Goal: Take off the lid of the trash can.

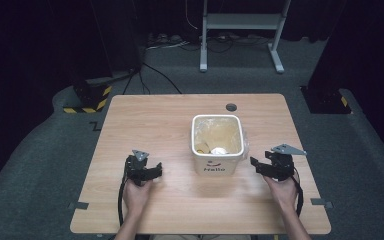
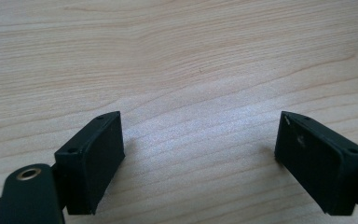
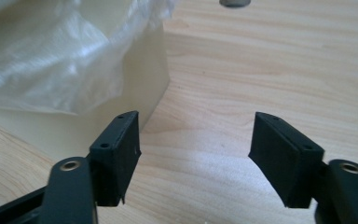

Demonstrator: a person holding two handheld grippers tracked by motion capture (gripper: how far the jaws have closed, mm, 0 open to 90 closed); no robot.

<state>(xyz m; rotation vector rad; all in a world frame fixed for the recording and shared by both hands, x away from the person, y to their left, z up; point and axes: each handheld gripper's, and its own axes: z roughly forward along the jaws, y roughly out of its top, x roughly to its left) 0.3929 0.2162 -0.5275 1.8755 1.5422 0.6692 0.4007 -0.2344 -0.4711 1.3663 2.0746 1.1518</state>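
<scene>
Two grippers flanked the bin (image 1: 217,145) on the table (image 1: 145,120) in the high view: your left gripper (image 1: 147,171) sat well apart from the bin, your right gripper (image 1: 260,165) just beside its wall, neither touching it. A crumpled white wad (image 1: 219,150) lay inside the bin, beyond both sets of fingers.

In the left gripper view, your left gripper (image 2: 199,154) had its jaws spread wide, with bare wood between the fingers (image 2: 95,161) and nothing held.

In the right gripper view, your right gripper (image 3: 195,154) also stood open and empty, bare wood in the gap. The bin (image 3: 121,98), with its plastic liner (image 3: 60,60) draped over the rim, stood just past the left finger (image 3: 116,154), outside the gap. A grey grommet (image 3: 234,3) lay far ahead of the fingers.
</scene>
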